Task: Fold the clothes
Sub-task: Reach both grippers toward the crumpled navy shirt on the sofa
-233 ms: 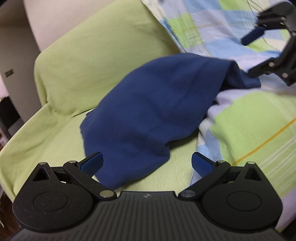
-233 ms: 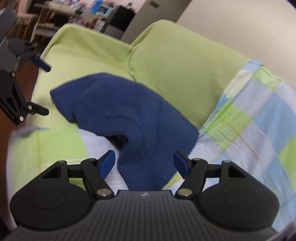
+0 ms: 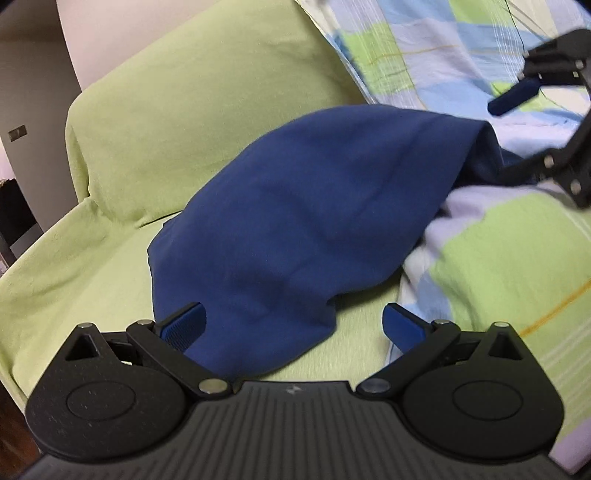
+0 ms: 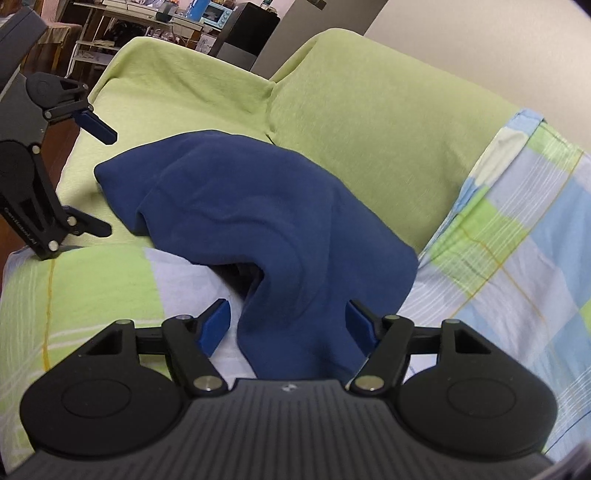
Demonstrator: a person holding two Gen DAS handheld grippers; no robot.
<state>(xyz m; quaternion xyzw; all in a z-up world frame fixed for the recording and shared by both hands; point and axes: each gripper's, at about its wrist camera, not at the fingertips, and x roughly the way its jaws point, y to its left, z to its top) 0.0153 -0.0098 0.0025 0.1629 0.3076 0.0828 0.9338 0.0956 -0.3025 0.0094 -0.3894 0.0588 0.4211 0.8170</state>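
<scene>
A dark blue garment (image 3: 306,218) lies heaped on a green sofa, partly over a checked blanket; it also shows in the right wrist view (image 4: 255,221). My left gripper (image 3: 293,325) is open, with the garment's near edge lying between its fingers. My right gripper (image 4: 288,325) is open too, with the garment's other end hanging between its fingers. Each gripper shows in the other's view: the right gripper at the upper right (image 3: 532,136), the left gripper at the left edge (image 4: 99,181), both open.
The green sofa seat (image 3: 74,266) and back cushion (image 4: 369,147) surround the garment. A blue, green and white checked blanket (image 3: 509,258) lies on the sofa's right side (image 4: 517,240). Shelves and a dark cabinet (image 4: 247,29) stand beyond the sofa.
Both grippers have moved slightly closer to the garment. Both stay open.
</scene>
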